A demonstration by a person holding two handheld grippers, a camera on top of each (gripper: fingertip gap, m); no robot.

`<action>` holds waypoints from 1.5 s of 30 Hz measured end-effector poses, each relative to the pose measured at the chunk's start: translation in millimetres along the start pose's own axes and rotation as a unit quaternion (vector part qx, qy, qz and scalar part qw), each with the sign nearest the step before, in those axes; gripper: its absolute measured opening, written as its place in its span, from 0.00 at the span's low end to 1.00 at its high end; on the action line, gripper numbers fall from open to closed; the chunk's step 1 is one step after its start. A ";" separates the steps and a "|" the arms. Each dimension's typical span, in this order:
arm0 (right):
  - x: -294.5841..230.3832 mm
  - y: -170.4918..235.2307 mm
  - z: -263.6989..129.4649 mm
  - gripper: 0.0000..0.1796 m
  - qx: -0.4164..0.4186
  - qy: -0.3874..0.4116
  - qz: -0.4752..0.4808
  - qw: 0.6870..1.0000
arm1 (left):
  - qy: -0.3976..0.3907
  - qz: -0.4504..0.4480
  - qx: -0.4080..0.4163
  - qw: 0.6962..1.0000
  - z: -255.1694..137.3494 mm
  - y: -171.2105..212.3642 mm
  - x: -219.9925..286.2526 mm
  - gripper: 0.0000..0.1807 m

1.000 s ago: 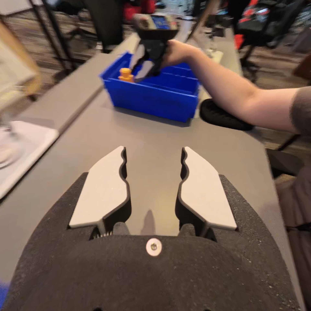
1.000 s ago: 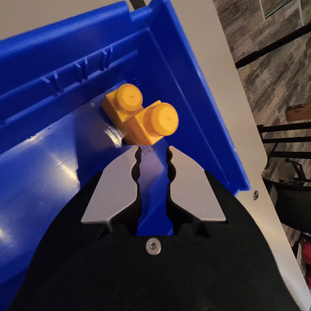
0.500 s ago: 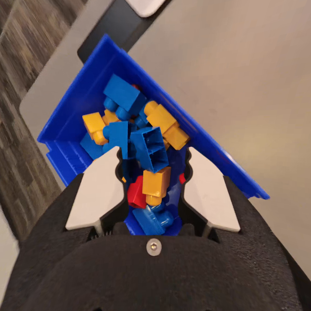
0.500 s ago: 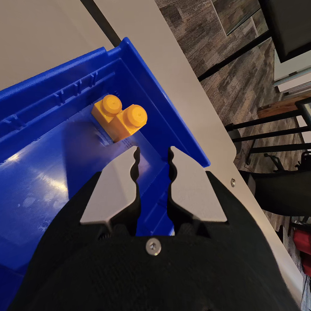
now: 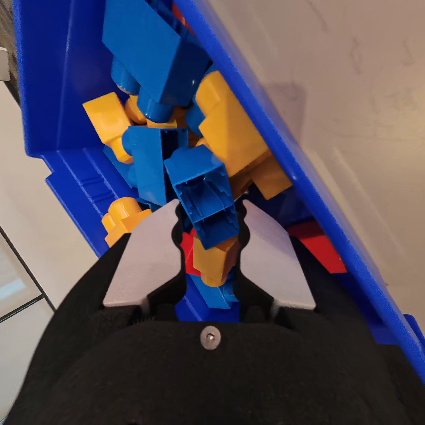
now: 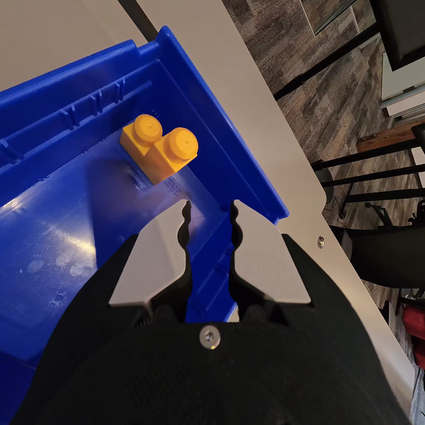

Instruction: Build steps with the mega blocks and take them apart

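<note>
Left gripper (image 5: 209, 204) is down in the full bin (image 5: 264, 115), jaws part open and straddling a blue block (image 5: 202, 197) lying hollow side up. Fingertips sit at the block's two sides; contact looks close, but I can't tell if it's actually clamped. An orange block (image 5: 211, 262) sits right under it between the fingers, with a red block (image 5: 317, 248) off to the right by the bin wall. Rest of the pile is loose blue and orange, nothing joined that I can see.

Right gripper (image 6: 210, 207) hangs over the other bin (image 6: 218, 110), jaws part open, holding nothing. The steps (image 6: 161, 147) stand in the far corner of the bin floor: two orange blocks side by side, one stud higher than the other. They're ahead and left of the tips, near but apart.

Judgement: the build has barely begun, two levels at most. Left looks set to fetch the next block. More stacking and all of the teardown remain.
</note>
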State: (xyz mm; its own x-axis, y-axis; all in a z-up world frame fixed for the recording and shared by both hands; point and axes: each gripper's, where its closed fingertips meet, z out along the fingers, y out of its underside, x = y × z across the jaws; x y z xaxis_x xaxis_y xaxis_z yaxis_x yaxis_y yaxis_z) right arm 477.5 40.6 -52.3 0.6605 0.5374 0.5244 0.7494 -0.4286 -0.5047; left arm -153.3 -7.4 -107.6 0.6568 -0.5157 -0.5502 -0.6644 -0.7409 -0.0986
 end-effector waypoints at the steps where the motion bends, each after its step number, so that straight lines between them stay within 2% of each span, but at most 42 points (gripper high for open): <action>1: 0.0 0.1 -0.1 0.19 0.000 0.000 0.000 1.000 | -0.001 0.000 -0.002 1.000 -0.8 1.2 -1.6 0.24; 7: 2.7 -0.9 -3.1 0.19 -0.003 0.009 -0.001 1.000 | 0.011 -0.040 0.045 0.998 -30.0 3.7 -19.5 0.23; 10: 13.0 -8.1 -13.5 0.19 0.003 0.039 0.013 0.999 | 0.024 -0.074 0.132 0.988 -68.9 -2.0 -33.0 0.23; 12: 21.5 -19.3 -27.0 0.19 0.018 0.069 0.019 0.997 | 0.063 -0.086 0.224 0.969 -104.6 -15.5 -29.1 0.23; 14: 27.1 -35.5 -43.5 0.19 0.045 0.098 0.022 0.994 | 0.118 -0.071 0.310 0.941 -144.0 -33.2 -8.8 0.23; 16: 25.6 -51.8 -57.6 0.19 0.075 0.109 0.017 0.991 | 0.157 -0.020 0.373 0.914 -179.3 -52.5 24.1 0.23; 19: 17.5 -66.2 -67.9 0.19 0.091 0.112 -0.003 0.990 | 0.155 0.070 0.410 0.896 -202.5 -83.0 80.6 0.23; 21: 11.6 -70.4 -68.1 0.19 0.088 0.109 -0.016 0.990 | 0.114 0.122 0.399 0.902 -192.1 -103.3 113.6 0.23; 24: 6.0 -71.9 -63.2 0.19 0.081 0.103 -0.028 0.991 | 0.052 0.190 0.343 0.918 -153.8 -119.6 151.2 0.23; 29: 2.4 -65.8 -52.6 0.19 0.061 0.090 -0.034 0.993 | 0.078 0.246 0.282 0.924 -109.0 -121.5 194.7 0.23; 39: -8.9 -60.2 -34.9 0.18 0.031 0.067 -0.053 0.996 | 0.022 0.307 0.242 0.920 -87.5 -117.9 207.4 0.23; 42: -10.1 -59.9 -32.7 0.19 0.028 0.064 -0.054 0.996 | 0.033 0.310 0.245 0.918 -89.4 -117.8 213.2 0.24; 45: -11.2 -59.7 -31.2 0.19 0.028 0.061 -0.054 0.996 | 0.048 0.313 0.241 0.917 -89.4 -115.4 219.7 0.30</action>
State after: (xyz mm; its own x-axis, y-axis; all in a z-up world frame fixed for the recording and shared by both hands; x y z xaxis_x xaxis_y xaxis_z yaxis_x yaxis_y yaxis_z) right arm 426.8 37.6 -6.6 0.5792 0.4845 0.6556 0.8150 -0.3306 -0.4759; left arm 99.5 -73.8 -142.9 0.1056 -0.8275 -0.5515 -0.9875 -0.0218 -0.1563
